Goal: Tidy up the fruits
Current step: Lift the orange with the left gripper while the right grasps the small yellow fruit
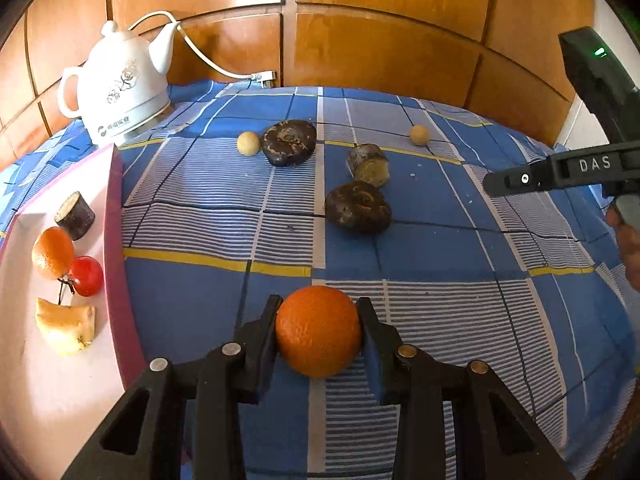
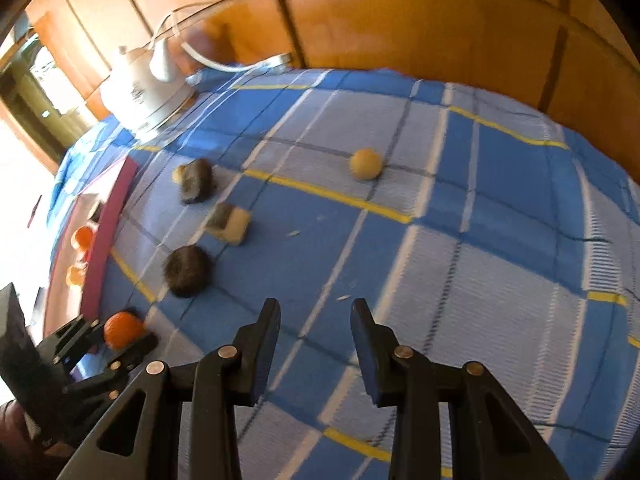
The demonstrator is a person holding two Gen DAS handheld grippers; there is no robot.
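Observation:
My left gripper [image 1: 319, 304] is shut on an orange [image 1: 319, 330], just above the blue checked cloth and right of the pink tray [image 1: 114, 216]. The orange also shows in the right wrist view [image 2: 122, 329]. The tray holds a second orange [image 1: 53, 253], a red fruit [image 1: 87, 275], a yellow piece [image 1: 66, 326] and a dark cut piece [image 1: 75, 215]. On the cloth lie two dark round fruits [image 1: 357, 207] [image 1: 289, 142], a cut piece [image 1: 369, 164] and two small beige balls [image 1: 248, 143] [image 1: 419, 135]. My right gripper [image 2: 314, 306] is open and empty over the cloth.
A white kettle [image 1: 120, 84] with its cord stands at the back left corner against the wooden wall panels. The right gripper's body [image 1: 560, 174] reaches in from the right edge of the left wrist view. The cloth drops off at the right.

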